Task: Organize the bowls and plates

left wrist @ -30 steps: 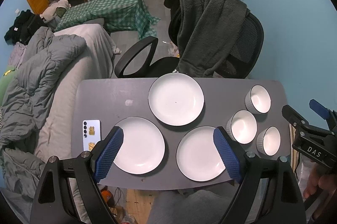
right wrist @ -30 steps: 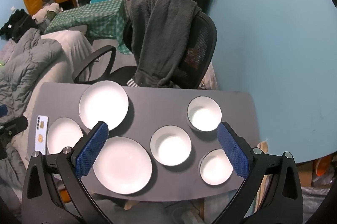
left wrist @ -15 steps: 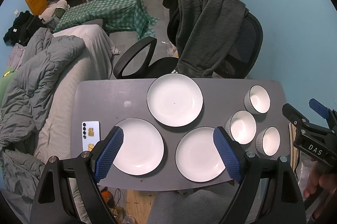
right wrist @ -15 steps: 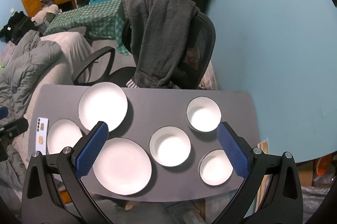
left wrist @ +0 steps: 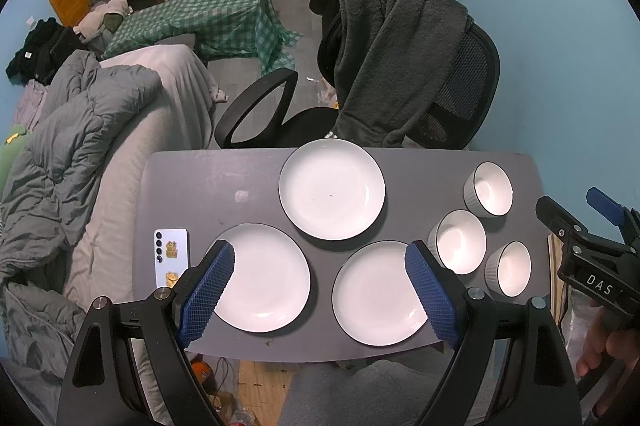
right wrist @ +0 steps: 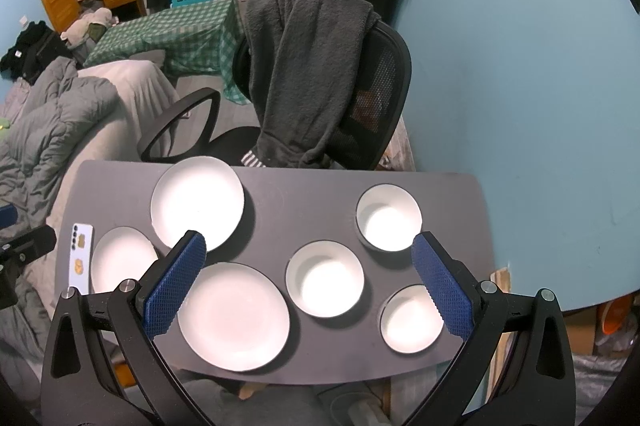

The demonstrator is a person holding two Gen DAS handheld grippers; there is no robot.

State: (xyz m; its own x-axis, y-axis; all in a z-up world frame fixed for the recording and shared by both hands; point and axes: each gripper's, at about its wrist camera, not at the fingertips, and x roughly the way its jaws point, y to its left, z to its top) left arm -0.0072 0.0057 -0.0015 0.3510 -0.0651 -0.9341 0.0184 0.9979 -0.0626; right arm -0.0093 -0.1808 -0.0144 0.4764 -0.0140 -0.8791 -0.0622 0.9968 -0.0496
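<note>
Three round white plates with thin dark rims lie flat on the dark grey table (left wrist: 192, 185), making a triangle. Seen from the left wrist camera, the far plate (left wrist: 332, 189) sits at 12 o'clock of the group, the near left plate (left wrist: 262, 277) at 8 o'clock and the near right plate (left wrist: 378, 293) at 4 o'clock. They lie close but do not touch.

At 3 o'clock from the plates stand three small white bowls with ribbed sides. The far bowl (left wrist: 489, 189) is near the back edge, the middle bowl (left wrist: 458, 241) is just beside the near right plate, and the near bowl (left wrist: 509, 268) is by the right edge. All are upright and hold nothing.

The left gripper (left wrist: 320, 290) hangs above the two near plates, its blue pads wide apart, gripping nothing. The right gripper (right wrist: 310, 286) hangs above the middle bowl (right wrist: 325, 278), its blue pads also wide apart and bare.

At 9 o'clock from the plates a pale blue phone (left wrist: 171, 257) lies flat by the left edge. Behind the table, at 12 o'clock, is a black office chair (left wrist: 460, 97) with a dark grey fleece (left wrist: 396, 53) over its back.
</note>
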